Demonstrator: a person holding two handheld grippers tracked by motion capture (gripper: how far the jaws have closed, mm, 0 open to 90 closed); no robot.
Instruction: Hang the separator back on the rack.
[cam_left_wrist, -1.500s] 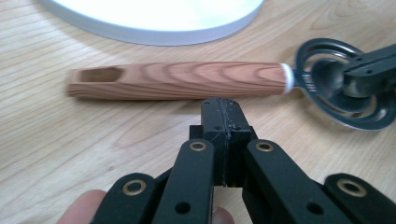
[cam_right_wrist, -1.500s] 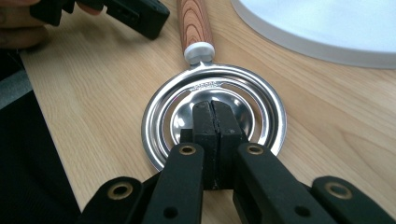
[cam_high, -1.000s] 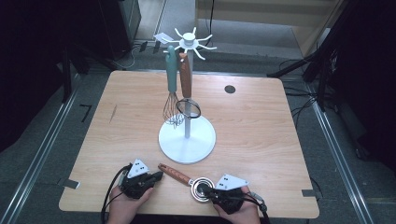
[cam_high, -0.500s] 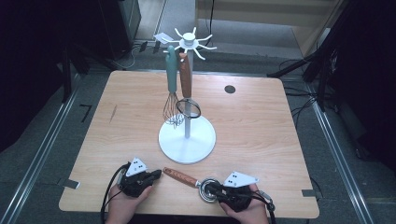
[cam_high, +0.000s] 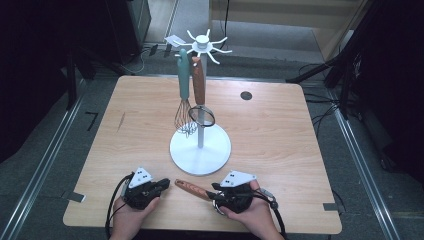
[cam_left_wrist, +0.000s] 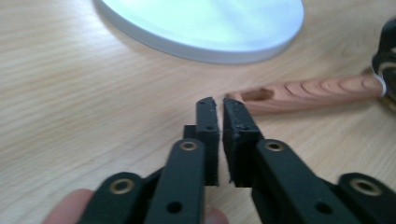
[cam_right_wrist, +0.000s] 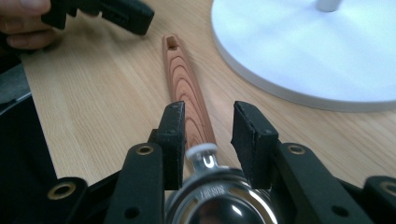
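Scene: a person is sitting at a light wooden table (cam_high: 280, 135), holding one two-jaw gripper in each hand at the near edge.

Thing in hand: a small metal strainer or measuring spoon with a wooden handle (cam_high: 192, 187) is lying flat on the table between the two grippers, near the edge and just in front of the stand's round white base (cam_high: 200, 150). Which of the two utensils it is, I cannot tell.

Long axis: the handle is running left to right with a slight slant, its holed tip (cam_left_wrist: 254, 94) pointing left and a little far, its shiny metal head (cam_right_wrist: 219, 200) lying to the right.

Right gripper (cam_right_wrist: 208, 135): its jaws are spread and straddling the neck where handle meets head, one on each side, not visibly pinching yet.

Left gripper (cam_left_wrist: 218, 105): its jaws are pressed nearly together, holding nothing, with the tips sitting just beside the handle's holed end.

Nearer hand: the right one is already over the utensil; the left is only pointing at the tip.

Judgement: closing the right jaws across the neck looks like the coming move.

Counts: two grippers; one utensil on the table; two utensils hanging on the stand, a teal-handled whisk (cam_high: 183, 95) and a wooden-handled ring-headed tool (cam_high: 199, 95); one white stand with radiating hooks (cam_high: 202, 44); one dark round hole (cam_high: 245, 95) in the far tabletop.
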